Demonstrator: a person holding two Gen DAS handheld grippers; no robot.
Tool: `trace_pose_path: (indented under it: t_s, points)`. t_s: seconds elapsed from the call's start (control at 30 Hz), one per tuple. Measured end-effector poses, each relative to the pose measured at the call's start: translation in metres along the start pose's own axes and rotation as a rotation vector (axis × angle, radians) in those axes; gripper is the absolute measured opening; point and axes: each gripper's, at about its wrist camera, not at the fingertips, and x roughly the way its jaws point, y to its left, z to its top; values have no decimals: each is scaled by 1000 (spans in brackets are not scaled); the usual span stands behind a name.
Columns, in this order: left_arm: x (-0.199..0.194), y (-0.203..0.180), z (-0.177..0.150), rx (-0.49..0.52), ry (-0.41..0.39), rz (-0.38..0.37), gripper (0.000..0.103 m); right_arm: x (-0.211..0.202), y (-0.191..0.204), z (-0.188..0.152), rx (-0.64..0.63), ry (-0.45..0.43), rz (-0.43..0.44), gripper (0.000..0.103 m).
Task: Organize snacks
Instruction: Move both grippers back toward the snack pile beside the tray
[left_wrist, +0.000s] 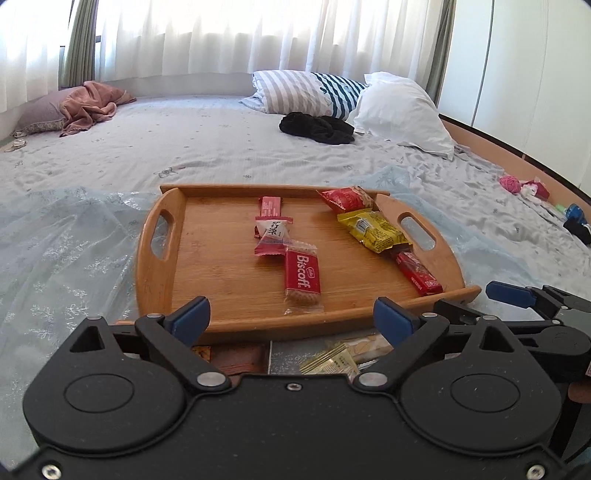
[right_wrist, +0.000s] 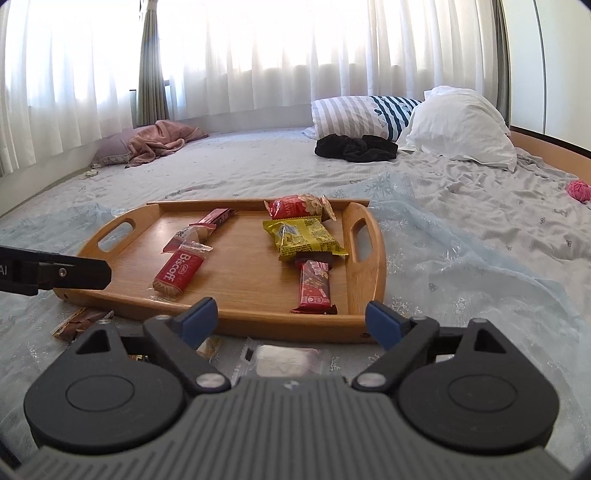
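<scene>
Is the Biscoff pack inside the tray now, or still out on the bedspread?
Inside. The Biscoff pack lies flat on the floor of the wooden tray, within its rim, its top end overlapping a red-and-white wrapper. No tool touches it.

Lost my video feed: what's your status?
Left gripper open, right gripper open, both empty. Six snacks on tray. More snacks wait beside it.

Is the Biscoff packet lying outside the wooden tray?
No, the Biscoff packet lies flat on the floor of the wooden tray, near its front edge.
</scene>
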Motion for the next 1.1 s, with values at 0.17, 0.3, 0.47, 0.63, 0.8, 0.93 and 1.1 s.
trace_pose_path:
  t_s: [0.17,0.3,0.47,0.63,0.8,0.93,1.1]
  points:
    - [-7,7,-18,12,-12,21,96,-2,-3,-11,27,-35,-15,103]
    - [-8,15,-33,-11,-16,42,97,0,-3,-22,33,-47,-35,103]
    - [-3,24,-48,-49,-40,82,99,6,-3,-33,50,-40,-51,103]
    - [6,29,-59,-72,-17,90,99,11,-1,-38,43,-27,-53,103]
    - [13,29,-66,-79,-10,86,99,17,8,-44,-18,1,-59,103]
    - [18,29,-68,-78,-6,78,94,20,9,-45,-25,11,-64,103]
    - [19,27,-68,-64,-14,82,87,21,8,-46,-24,16,-65,103]
